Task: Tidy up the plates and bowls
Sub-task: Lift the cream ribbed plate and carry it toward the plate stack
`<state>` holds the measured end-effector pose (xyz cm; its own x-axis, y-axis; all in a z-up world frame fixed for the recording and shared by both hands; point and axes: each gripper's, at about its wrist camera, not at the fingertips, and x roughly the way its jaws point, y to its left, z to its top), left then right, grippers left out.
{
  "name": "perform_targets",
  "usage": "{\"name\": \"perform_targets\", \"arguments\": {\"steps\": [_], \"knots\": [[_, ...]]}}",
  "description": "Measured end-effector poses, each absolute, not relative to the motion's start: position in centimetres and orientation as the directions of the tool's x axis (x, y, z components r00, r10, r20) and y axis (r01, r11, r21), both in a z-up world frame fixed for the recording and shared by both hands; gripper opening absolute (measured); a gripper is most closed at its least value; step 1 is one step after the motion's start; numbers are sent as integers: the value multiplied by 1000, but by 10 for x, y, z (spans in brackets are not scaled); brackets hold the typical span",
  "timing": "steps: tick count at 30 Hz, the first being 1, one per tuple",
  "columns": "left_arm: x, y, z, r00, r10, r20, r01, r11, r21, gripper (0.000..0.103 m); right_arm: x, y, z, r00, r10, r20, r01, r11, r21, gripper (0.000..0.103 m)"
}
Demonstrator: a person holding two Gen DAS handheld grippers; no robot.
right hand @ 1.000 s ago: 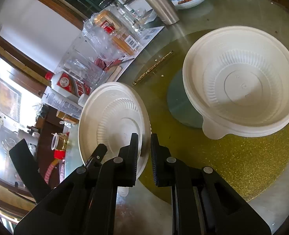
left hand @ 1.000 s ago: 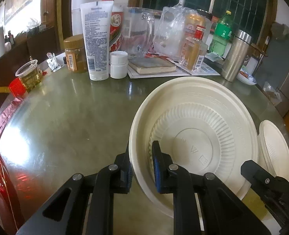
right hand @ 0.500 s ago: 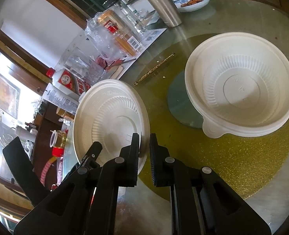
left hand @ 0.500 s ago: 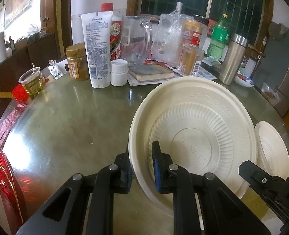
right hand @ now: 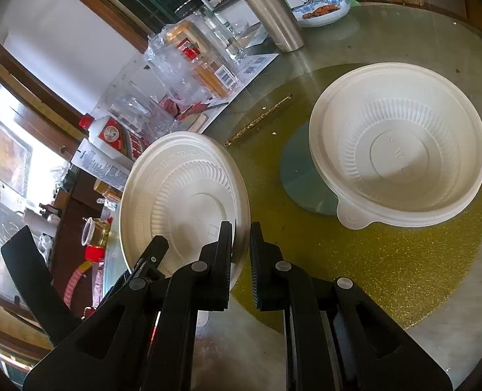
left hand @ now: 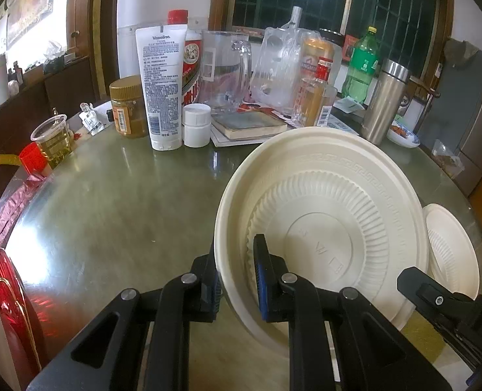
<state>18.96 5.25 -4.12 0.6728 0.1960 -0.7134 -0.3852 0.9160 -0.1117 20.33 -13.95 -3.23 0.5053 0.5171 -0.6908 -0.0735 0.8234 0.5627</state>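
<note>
My left gripper [left hand: 237,272] is shut on the near rim of a cream plastic plate [left hand: 325,228] and holds it tilted above the table. The same plate [right hand: 182,202] shows in the right wrist view, with the left gripper's black frame below it. My right gripper [right hand: 241,244] is beside the plate's right edge; its jaws stand a narrow gap apart with nothing between them. A cream bowl [right hand: 400,159] stands on the gold glitter turntable [right hand: 387,267]; it also shows in the left wrist view [left hand: 449,251] behind the plate.
Clutter lines the far side of the glass table [left hand: 110,202]: a Vaseline tube [left hand: 162,88], a jar [left hand: 128,110], a white pot [left hand: 196,125], a glass mug [left hand: 224,71], bottles, a steel flask [left hand: 384,104] and a cup of tea [left hand: 50,137]. Something red [left hand: 3,280] is at the left edge.
The left gripper has raised the plate and drawn it back slightly. The right gripper has pulled back a little, so the bowl sits farther off.
</note>
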Motion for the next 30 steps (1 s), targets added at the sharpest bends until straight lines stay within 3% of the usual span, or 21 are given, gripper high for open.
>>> {"name": "perform_targets", "arguments": {"steps": [30], "knots": [[181,47,-24,732,153,-664,-333,930,-153,15,186,-143,-10,561,453,-693,-68,860,506,10]]}}
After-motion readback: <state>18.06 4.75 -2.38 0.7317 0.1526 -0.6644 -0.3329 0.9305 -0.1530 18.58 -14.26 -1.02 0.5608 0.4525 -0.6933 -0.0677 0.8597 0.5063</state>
